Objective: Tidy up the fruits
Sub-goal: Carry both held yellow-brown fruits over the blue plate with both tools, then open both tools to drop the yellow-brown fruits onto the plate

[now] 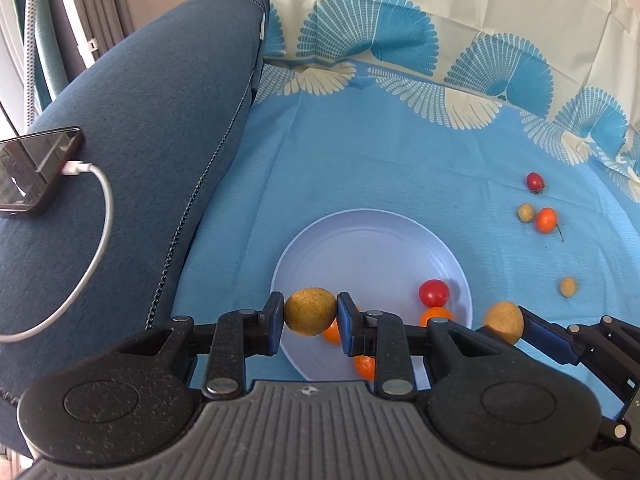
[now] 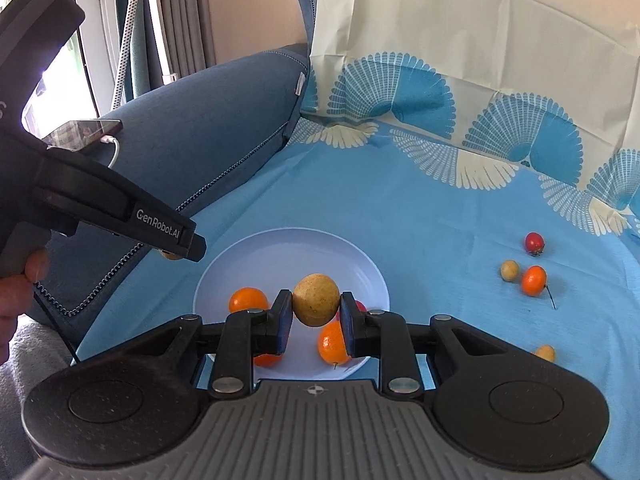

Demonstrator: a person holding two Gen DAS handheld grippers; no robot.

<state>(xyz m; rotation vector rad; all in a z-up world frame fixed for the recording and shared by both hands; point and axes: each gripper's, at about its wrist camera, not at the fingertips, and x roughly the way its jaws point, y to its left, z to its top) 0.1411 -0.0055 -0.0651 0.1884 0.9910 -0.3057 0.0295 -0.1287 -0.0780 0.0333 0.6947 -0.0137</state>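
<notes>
My left gripper [image 1: 310,312] is shut on a round yellow-brown fruit [image 1: 310,311], held over the near left rim of a pale blue plate [image 1: 360,248]. My right gripper [image 2: 316,306] is shut on a similar yellow fruit [image 2: 316,300] above the same plate [image 2: 288,252]. In the plate lie a red tomato [image 1: 433,293] and three small oranges [image 2: 248,300], partly hidden by the fingers. Loose on the cloth to the right are a red tomato [image 2: 534,242], a small yellow fruit [image 2: 509,270], an orange [image 2: 534,280] and another yellow fruit [image 2: 546,353].
A blue cloth [image 1: 360,168] with a fan pattern covers the seat and runs up the backrest. A dark blue sofa arm [image 1: 152,128] on the left carries a phone [image 1: 36,172] with a white charging cable [image 1: 100,240]. A person's hand [image 2: 24,280] grips the left tool.
</notes>
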